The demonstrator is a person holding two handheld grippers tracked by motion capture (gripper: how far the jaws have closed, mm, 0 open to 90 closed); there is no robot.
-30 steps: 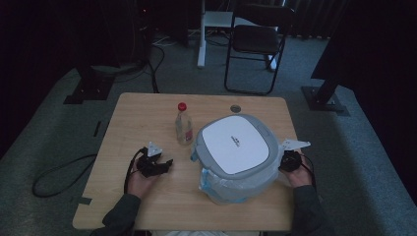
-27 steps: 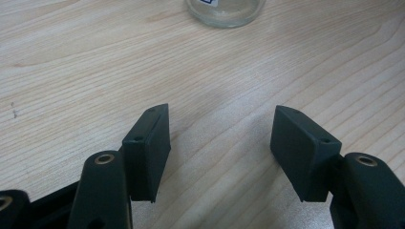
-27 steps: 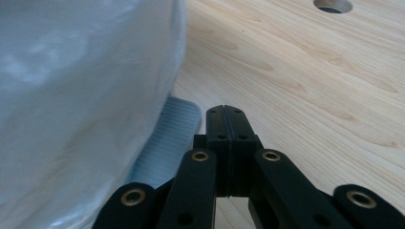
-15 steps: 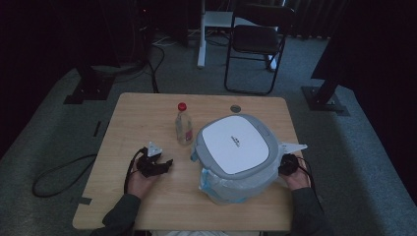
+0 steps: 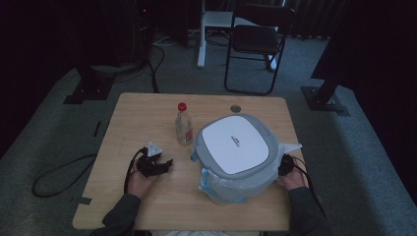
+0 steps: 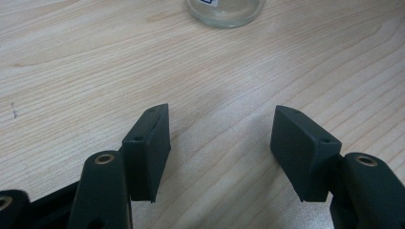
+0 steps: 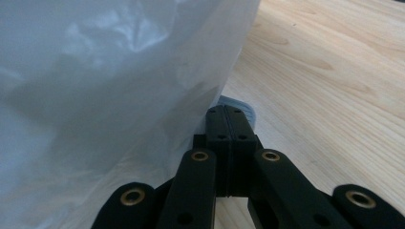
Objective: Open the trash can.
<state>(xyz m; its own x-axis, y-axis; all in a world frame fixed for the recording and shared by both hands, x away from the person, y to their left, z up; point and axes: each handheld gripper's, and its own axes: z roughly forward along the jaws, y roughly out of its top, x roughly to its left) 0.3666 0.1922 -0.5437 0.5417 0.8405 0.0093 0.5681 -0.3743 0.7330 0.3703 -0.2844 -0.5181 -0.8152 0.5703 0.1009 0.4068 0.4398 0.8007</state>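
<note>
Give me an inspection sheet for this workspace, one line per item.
Surface: wooden table, round grommet near far edge.
Job's things: white-lidded bin with plastic liner; clear bottle with red cap, upright, left of bin.
Clutter: nothing seen.
Grippers: left claw open over bare wood; right claw shut, beside the liner.
Cables: black cable on the floor, left.
Surroundings: dark folding chair on grey carpet beyond table.

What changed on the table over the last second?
The right tool slid a little toward the person along the side of the bin, jaws shut. The left tool, the bottle and the bin stayed put.
</note>
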